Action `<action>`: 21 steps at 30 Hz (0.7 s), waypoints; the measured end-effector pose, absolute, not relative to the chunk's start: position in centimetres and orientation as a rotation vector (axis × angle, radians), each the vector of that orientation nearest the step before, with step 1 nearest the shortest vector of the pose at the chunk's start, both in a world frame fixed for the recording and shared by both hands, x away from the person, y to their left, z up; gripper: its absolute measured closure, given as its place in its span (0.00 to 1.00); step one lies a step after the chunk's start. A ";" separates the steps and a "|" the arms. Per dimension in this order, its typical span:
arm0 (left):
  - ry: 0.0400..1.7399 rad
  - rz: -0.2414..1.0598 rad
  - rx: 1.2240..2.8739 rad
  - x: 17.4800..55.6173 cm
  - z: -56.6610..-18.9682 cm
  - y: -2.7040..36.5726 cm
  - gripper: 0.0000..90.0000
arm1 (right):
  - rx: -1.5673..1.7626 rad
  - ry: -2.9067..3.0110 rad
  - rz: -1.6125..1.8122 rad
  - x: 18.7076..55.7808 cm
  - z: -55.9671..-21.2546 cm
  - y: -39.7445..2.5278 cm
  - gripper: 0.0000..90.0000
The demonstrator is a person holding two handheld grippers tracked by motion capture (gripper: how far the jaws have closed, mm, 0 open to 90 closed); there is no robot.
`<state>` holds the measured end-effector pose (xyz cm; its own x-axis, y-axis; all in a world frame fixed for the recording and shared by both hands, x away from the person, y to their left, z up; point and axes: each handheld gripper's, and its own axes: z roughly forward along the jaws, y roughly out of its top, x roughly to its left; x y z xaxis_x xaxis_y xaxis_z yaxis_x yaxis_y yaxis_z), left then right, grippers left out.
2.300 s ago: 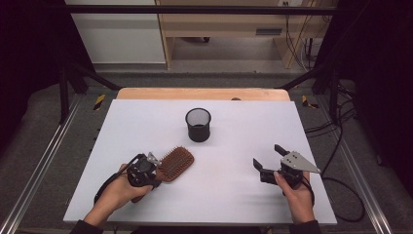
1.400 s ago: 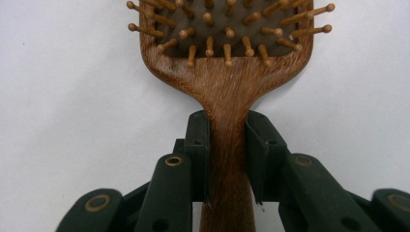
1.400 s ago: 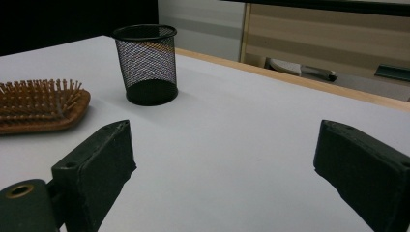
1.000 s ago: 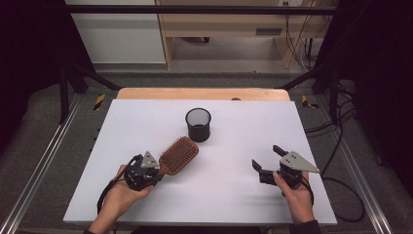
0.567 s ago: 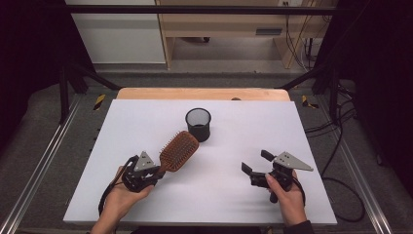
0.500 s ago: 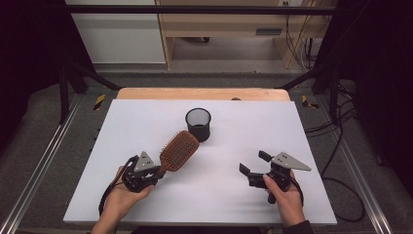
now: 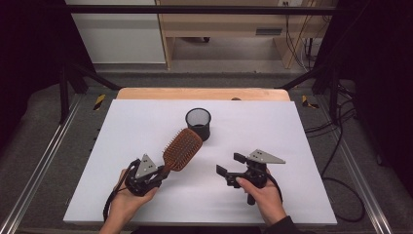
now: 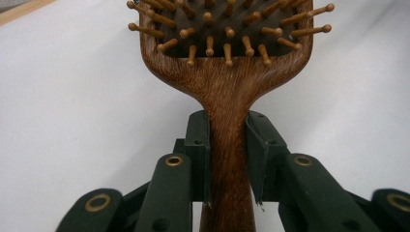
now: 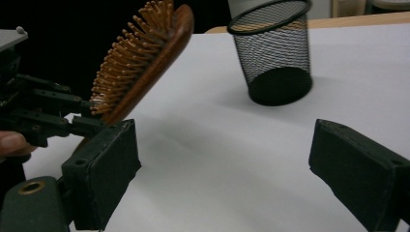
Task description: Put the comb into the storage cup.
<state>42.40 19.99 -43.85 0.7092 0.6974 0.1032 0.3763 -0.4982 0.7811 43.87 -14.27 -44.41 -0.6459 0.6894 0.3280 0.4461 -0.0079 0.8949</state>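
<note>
i have the wooden hairbrush (image 7: 181,148) pinched by its handle in the left gripper (image 7: 155,176), head raised off the white table (image 7: 292,141) and tilted toward the mesh cup (image 7: 198,123). the right gripper (image 7: 229,165) is spread wide, holding nothing. i think the carry is underway; next i'd swing the brush over the cup's rim, handle down perhaps.

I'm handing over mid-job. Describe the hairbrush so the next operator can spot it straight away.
Start at the white table and find the black mesh cup near its far middle. Just in front of it, the left claw is clamped on the handle of a wooden paddle hairbrush, lifted and tilted towards the cup. It is the only brown, bristled thing there.
</note>
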 end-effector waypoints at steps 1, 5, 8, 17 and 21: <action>0.814 0.533 2.137 42.4 -43.8 20.0 0.81 | 1.202 2.059 1.723 44.0 -44.3 -13.8 0.12; 0.819 0.540 2.121 42.2 -43.8 20.1 0.81 | 1.181 2.082 1.747 44.7 -43.6 -11.6 0.11; 0.820 0.547 2.101 42.2 -43.7 20.1 0.81 | 1.183 2.093 1.752 44.8 -43.3 -10.8 0.11; 0.842 0.571 2.080 42.1 -43.7 20.1 0.81 | 1.166 2.120 1.789 45.3 -42.2 -8.8 0.10; 0.841 0.579 2.075 42.1 -43.7 20.0 0.81 | 1.171 2.127 1.791 45.4 -42.2 -8.3 0.10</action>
<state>42.06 19.99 -43.67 0.6734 0.7313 0.1084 0.3618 -0.4538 0.8143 45.44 -8.34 -42.16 -0.6920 0.6188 0.3716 0.4717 -0.0021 0.8818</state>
